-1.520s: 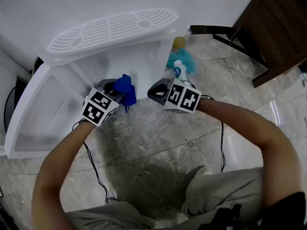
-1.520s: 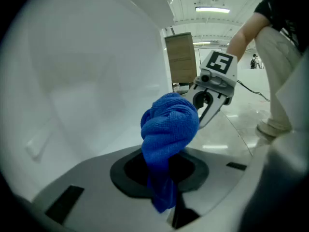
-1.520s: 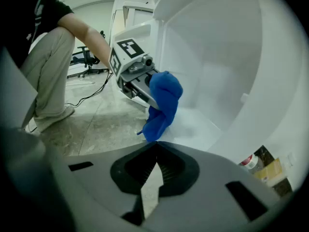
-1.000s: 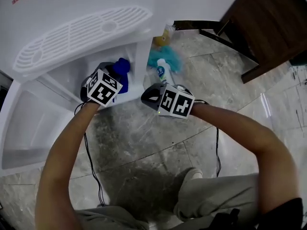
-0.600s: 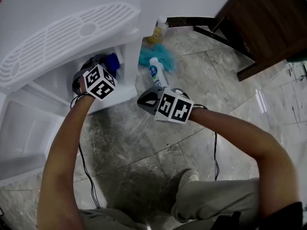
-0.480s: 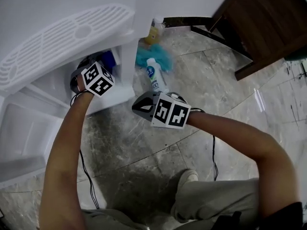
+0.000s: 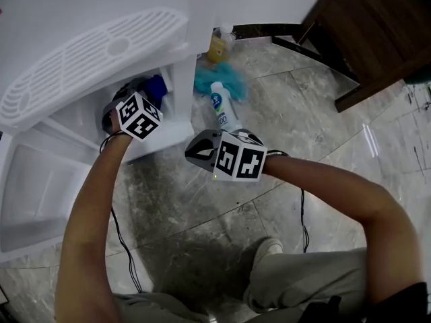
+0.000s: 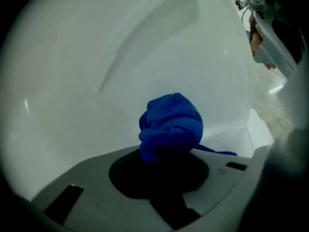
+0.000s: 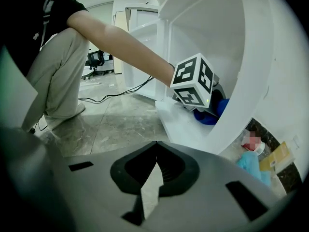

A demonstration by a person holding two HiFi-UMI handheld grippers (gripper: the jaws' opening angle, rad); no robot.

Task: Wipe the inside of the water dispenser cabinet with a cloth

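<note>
Grey marbled stone tiles are covering the floor (image 7: 202, 214), and a dark wooden piece of furniture (image 7: 377, 25) is standing at the upper right of the head view. The white water dispenser cabinet (image 7: 158, 140) is filling the upper left, with its slotted drip grille (image 7: 94, 52) above the opening and its open door (image 7: 34, 187) hanging at the left edge. The left gripper (image 8: 166, 153) is reaching inside the cabinet, its jaws clamping one bunched blue cloth (image 8: 171, 124) close to the white inner wall. The right gripper (image 9: 155, 151) is hovering over the tiles just outside the opening, jaws pressed together with nothing between them. One white bottle (image 7: 221, 108) is lying on the floor beside the cabinet, one teal bundle (image 7: 219, 79) is sitting just above it in the frame, and two black cables (image 7: 124, 234) are trailing across the tiles.
</note>
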